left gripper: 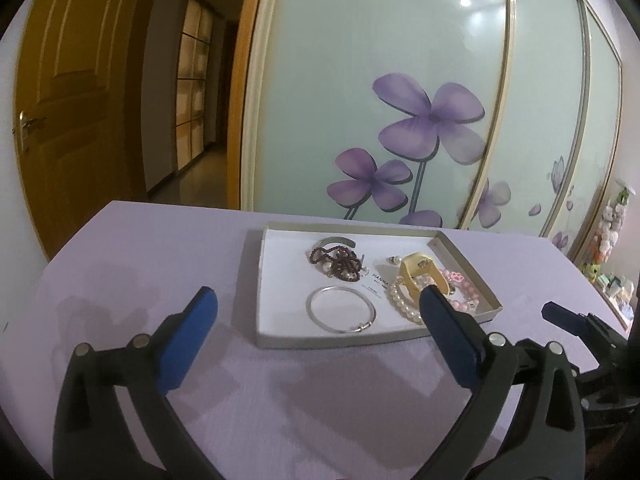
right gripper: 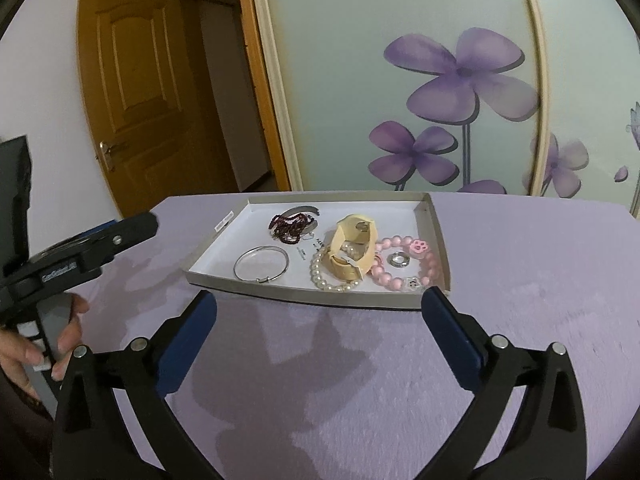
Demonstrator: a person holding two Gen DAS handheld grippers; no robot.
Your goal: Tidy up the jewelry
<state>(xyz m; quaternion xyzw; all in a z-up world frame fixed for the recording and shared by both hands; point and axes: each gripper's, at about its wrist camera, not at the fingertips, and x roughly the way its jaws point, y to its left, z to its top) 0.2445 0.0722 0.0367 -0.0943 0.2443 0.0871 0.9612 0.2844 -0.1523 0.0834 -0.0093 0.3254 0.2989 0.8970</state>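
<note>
A shallow white cardboard tray point(left gripper: 280, 320) point(right gripper: 224, 264) lies on the purple tablecloth and holds the jewelry. In it are a silver bangle point(left gripper: 341, 310) point(right gripper: 261, 265), dark red beads point(left gripper: 334, 260) point(right gripper: 289, 227), a pearl bracelet point(left gripper: 402, 300) point(right gripper: 332, 282), a beige watch strap point(left gripper: 416, 272) point(right gripper: 354, 250), a pink bead bracelet point(left gripper: 466, 294) point(right gripper: 404, 264) and a small silver ring point(right gripper: 399, 259). My left gripper point(left gripper: 318, 306) is open and empty just before the tray's near edge. My right gripper point(right gripper: 319, 306) is open and empty, also short of the tray.
The purple tablecloth point(right gripper: 340, 380) covers the table around the tray. A wardrobe door with purple flowers point(left gripper: 400, 100) stands behind the table. A wooden door point(right gripper: 136, 96) is at the left. The left gripper's body point(right gripper: 80, 256) and hand show in the right wrist view.
</note>
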